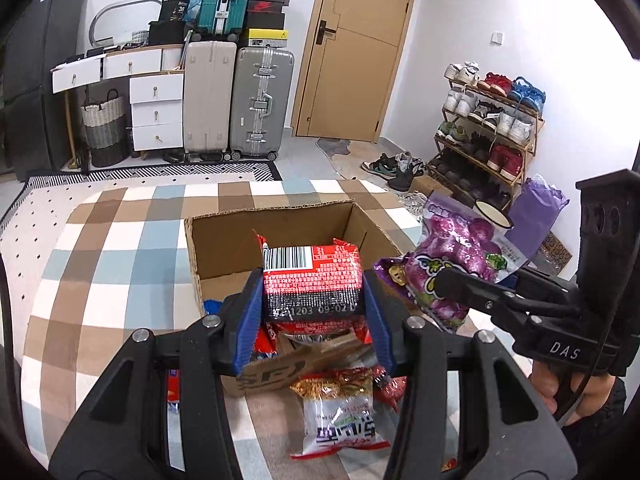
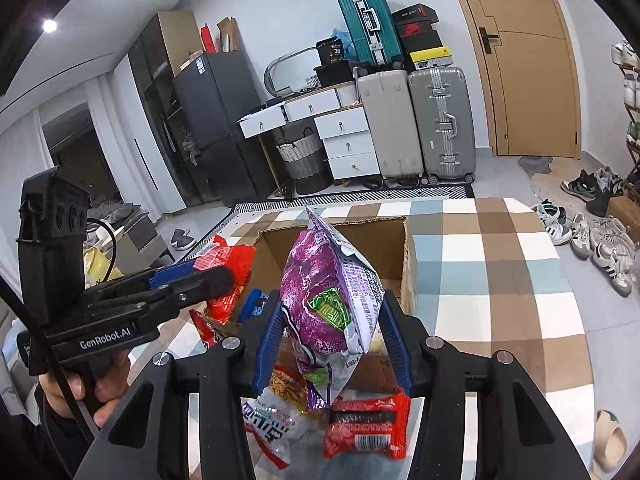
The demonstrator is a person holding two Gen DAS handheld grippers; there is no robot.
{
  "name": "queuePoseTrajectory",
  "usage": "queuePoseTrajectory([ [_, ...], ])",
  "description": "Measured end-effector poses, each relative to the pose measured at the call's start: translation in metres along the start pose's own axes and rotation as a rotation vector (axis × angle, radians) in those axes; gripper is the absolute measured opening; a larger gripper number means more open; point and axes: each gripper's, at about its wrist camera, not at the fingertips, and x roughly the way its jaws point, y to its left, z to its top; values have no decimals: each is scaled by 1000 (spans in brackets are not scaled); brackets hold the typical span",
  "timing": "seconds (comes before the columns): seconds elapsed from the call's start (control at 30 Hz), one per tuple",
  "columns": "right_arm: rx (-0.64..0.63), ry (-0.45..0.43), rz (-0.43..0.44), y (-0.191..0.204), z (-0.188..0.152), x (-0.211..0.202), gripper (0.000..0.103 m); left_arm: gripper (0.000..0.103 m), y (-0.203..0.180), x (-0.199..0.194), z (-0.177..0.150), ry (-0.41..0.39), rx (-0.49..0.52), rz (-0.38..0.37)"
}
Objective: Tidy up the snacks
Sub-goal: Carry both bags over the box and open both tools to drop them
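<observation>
The left gripper (image 1: 314, 300) is clamped on a red snack packet (image 1: 312, 288), its blue pads pressing both sides of the wrapper, barcode end pointing away from the camera. Just beyond and below its fingertips stands an open cardboard box (image 1: 280, 216) on a checked cloth (image 1: 120, 260); the packet hangs over the box's near wall. Directly beneath this gripper, outside the box, lies a white snack bag with red trim (image 1: 340, 424), and a bit of blue wrapper (image 1: 212, 306) shows by the box's near left corner, though whether that one lies inside or outside I cannot tell.

The right gripper (image 2: 332, 328) is closed on a purple snack bag (image 2: 328, 300), held upright with its top edge tipped toward the box (image 2: 408, 248), which sits just ahead of the fingertips. Under this gripper lies a second red packet (image 2: 366, 426) on the cloth, with the white bag (image 2: 272, 428) beside it to the left. The two grippers are close together side by side, each held in a hand (image 2: 108, 380) at its grip.
</observation>
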Motion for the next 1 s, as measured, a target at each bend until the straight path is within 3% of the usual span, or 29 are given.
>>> queuePoseTrajectory([
  [0.67, -4, 28, -64, -7, 14, 57, 47, 45, 29, 81, 0, 76, -41, 53],
  [1.0, -37, 38, -88, -7, 15, 71, 48, 45, 38, 101, -5, 109, -44, 78],
])
